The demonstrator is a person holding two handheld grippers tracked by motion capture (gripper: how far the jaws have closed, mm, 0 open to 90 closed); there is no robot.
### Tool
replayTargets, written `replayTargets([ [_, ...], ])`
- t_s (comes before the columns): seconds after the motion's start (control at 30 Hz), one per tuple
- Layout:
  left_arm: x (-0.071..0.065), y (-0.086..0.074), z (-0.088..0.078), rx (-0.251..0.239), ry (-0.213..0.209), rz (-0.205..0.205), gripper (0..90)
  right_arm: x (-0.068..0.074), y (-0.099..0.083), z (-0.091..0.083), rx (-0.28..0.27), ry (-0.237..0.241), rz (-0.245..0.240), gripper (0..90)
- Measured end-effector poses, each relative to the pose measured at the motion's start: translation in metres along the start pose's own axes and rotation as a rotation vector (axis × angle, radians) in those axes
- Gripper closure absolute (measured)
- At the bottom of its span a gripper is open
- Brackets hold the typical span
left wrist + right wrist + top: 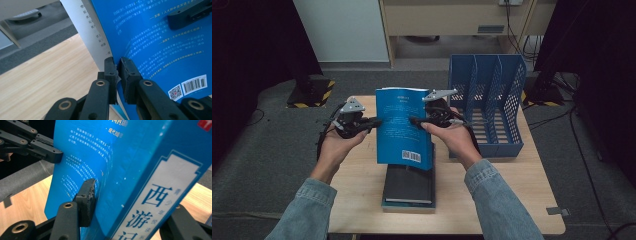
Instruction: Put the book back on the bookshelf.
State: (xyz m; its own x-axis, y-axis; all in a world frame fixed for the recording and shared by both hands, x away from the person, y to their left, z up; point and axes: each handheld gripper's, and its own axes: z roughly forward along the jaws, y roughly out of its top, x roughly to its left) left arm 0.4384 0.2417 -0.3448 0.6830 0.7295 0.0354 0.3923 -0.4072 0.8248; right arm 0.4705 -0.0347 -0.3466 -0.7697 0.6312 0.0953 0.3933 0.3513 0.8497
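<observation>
A blue paperback book (402,125) with white print and a barcode on its back cover is held upright above the wooden table (512,200). My left gripper (377,121) is shut on the book's left edge; in the left gripper view its pads (126,72) pinch the back cover (160,37) away from the white pages. My right gripper (414,120) is shut on the spine side. In the right gripper view one pad (87,195) presses on the back cover (82,157), and the other jaw lies behind the printed spine (155,202).
Below the lifted book, a dark book (408,182) lies flat on another near the table's front edge. A blue perforated file rack (487,105) with upright dividers stands at the right rear of the table, close behind my right hand.
</observation>
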Motion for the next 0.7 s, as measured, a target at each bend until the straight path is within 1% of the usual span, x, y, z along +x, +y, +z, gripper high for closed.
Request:
replayTargets([
  [0.1,0.002,0.002,0.002,-0.004,0.002,-0.001,83.3,-0.003,0.001,0.002,-0.008,-0.006,0.007,52.3],
  [0.27,0.006,0.007,0.007,0.003,0.014,0.006,83.3,-0.007,0.004,0.005,-0.003,-0.013,0.018,52.2],
  [0.37,0.008,0.009,0.007,0.001,0.014,0.011,83.4,-0.008,0.007,0.006,-0.007,-0.023,0.005,52.4],
  [0.5,0.006,0.007,0.004,0.004,0.013,0.033,83.3,-0.007,0.005,0.005,-0.014,-0.025,-0.020,52.5],
  [0.63,0.000,0.003,-0.002,-0.010,0.016,0.026,83.4,-0.001,0.003,0.001,-0.025,-0.029,-0.052,52.6],
  [0.7,-0.005,0.000,-0.007,-0.018,0.023,0.025,83.4,0.003,0.002,-0.002,-0.028,-0.032,-0.073,52.8],
])
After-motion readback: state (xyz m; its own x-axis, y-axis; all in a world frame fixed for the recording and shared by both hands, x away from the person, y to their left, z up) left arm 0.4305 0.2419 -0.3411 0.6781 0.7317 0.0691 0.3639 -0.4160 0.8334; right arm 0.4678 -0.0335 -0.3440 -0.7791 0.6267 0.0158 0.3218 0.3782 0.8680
